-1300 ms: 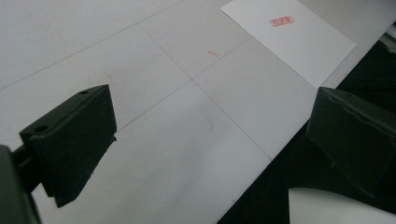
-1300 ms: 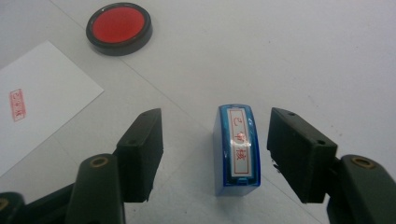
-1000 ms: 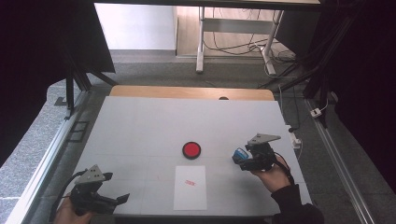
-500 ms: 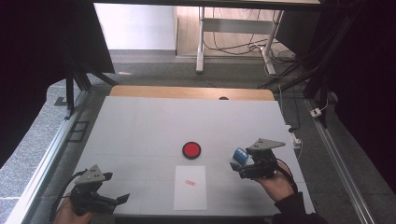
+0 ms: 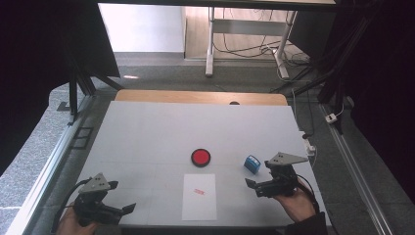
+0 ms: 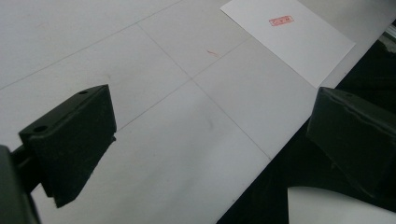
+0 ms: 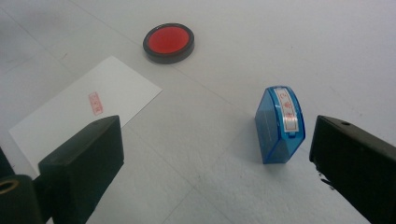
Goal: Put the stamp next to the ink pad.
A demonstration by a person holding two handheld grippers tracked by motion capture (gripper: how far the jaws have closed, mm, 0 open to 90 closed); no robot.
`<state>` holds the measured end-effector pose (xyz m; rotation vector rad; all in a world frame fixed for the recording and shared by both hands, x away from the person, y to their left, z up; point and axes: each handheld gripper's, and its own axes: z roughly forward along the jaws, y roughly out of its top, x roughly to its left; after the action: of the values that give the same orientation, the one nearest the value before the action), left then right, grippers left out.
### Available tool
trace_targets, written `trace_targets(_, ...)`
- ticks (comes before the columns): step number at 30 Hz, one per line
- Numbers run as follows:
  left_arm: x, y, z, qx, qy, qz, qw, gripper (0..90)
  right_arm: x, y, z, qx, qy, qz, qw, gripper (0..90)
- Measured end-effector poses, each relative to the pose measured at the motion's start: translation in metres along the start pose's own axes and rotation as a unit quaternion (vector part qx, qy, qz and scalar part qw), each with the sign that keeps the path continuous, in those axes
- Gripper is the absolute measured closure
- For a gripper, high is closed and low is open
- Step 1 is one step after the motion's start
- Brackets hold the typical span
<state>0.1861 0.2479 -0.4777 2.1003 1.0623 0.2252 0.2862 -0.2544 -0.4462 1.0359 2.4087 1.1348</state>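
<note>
Three loose things lie on the white table [image 5: 147, 137]: one blue stamp [image 5: 252, 163], one round red ink pad [image 5: 200, 157] and one sheet of white paper [image 5: 199, 196]. One small red imprint [image 5: 199, 192] marks the paper, in the upper half of the sheet as the high view shows it.

Two hand-held grippers work at the near edge, one per hand. Right gripper [image 5: 258, 186]: its two black jaws stand wide apart and hold nothing; they have just been opening, and the stamp is no longer gripped. In the right gripper view the stamp [image 7: 280, 123] stands free on the table, beyond the jaw tips and closer to the right-hand jaw, touching neither. Its labelled top face is turned upward toward the camera. The ink pad [image 7: 168, 42] sits farther off, well apart from the stamp, and the paper [image 7: 84, 112] lies beyond the left-hand jaw.

Left gripper [image 5: 120, 211]: its two jaws are likewise spread wide, with nothing between them. It rests at the near left corner, well apart from all three things. In the left gripper view one corner of the paper [image 6: 289, 39], bearing the imprint [image 6: 281, 20], lies far ahead of the jaws.

Position of the stamp in the high view: right of the ink pad, just beyond the right gripper.
</note>
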Motion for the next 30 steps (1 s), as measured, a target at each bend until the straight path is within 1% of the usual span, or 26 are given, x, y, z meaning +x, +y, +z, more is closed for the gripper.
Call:
trace_targets(6, 0.0, 0.0, 0.0, -0.002, 0.001, 0.0, 1.0, 1.2, 0.002, -0.007, -0.01, -0.009, -0.007, 0.006, 0.9999, 0.1)
trace_targets(10, 0.0, -0.001, -0.001, -0.003, -0.003, 0.0, 1.0, 1.0, 0.004, -0.012, -0.015, -0.015, -0.015, 0.012, 0.9997, 0.0)
trace_targets(14, 0.001, -0.001, -0.001, -0.004, -0.001, 0.0, 1.0, 0.9, 0.007, -0.017, -0.02, -0.017, -0.021, 0.017, 0.9995, 0.0)
trace_targets(17, 0.001, -0.001, -0.001, -0.004, -0.002, -0.001, 1.0, 0.8, 0.009, -0.021, -0.023, -0.014, -0.02, 0.018, 0.9995, 0.0)
trace_targets(19, 0.001, -0.001, -0.001, -0.004, -0.002, -0.001, 1.0, 0.8, 0.01, -0.024, -0.025, -0.012, -0.025, 0.018, 0.9995, 0.0)
trace_targets(22, 0.001, -0.001, -0.001, -0.005, -0.002, -0.002, 1.0, 0.7, 0.011, -0.028, -0.028, -0.013, -0.026, 0.026, 0.9992, 0.0)
trace_targets(30, 0.0, -0.001, -0.001, -0.005, -0.001, 0.0, 1.0, 0.6, 0.013, -0.04, -0.035, -0.005, -0.043, 0.036, 0.9984, 0.0)
